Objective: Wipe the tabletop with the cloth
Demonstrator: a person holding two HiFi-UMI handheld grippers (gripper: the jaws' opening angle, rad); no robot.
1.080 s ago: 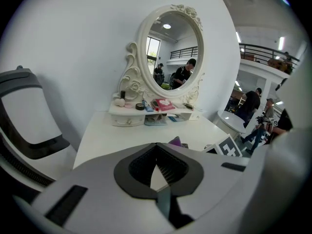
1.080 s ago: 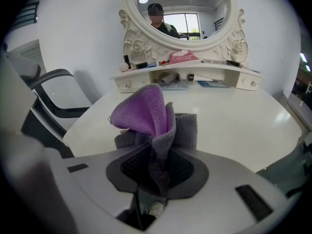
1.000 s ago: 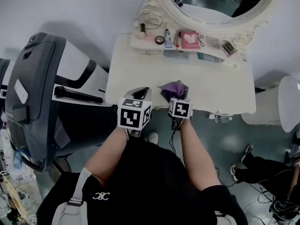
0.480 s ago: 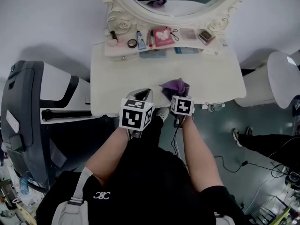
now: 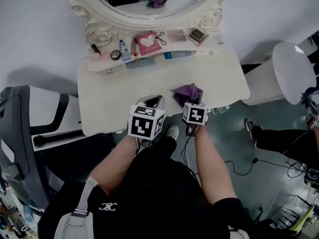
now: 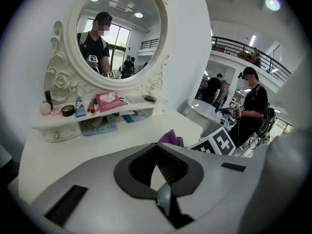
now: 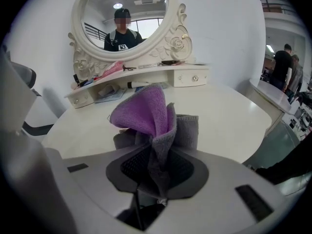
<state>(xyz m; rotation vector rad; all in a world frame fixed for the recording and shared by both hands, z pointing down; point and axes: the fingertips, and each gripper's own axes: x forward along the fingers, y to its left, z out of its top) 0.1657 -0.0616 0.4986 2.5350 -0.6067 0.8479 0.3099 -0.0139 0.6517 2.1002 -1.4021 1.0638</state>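
Cloth [image 7: 146, 116], purple on one face and grey on the other, bunched upright and pinched between the jaws of the right gripper [image 7: 156, 165], which are clamped on its lower folds. From the head view the cloth [image 5: 187, 93] sits over the near edge of the tabletop [image 5: 149, 76], right of centre, just ahead of the right gripper [image 5: 191, 102]; cannot tell whether its folds touch the surface. Left gripper [image 5: 152, 101] held just beside it, to the left, tips over the same front edge; in its own view the left gripper [image 6: 158, 168] has its jaws together with nothing between them, and a purple corner of the cloth [image 6: 169, 138] shows past them on the right. Tabletop is cream-white with a curved front. At its back, a low shelf [image 5: 107, 63] carries small cosmetics, among them a pink card [image 5: 147, 41], a round dark pot [image 5: 115, 55] and a small tube [image 5: 122, 50]. Above the shelf, an oval mirror [image 5: 94, 19] in an ornate white frame. Round white stand [image 5: 294, 68] off the table's right end. Dark grey machine [image 5: 22, 133] to the left. Cables on the grey floor [image 5: 239, 148] at right. Another person [image 6: 251, 106] in dark clothes stands beyond the table in the left gripper view.
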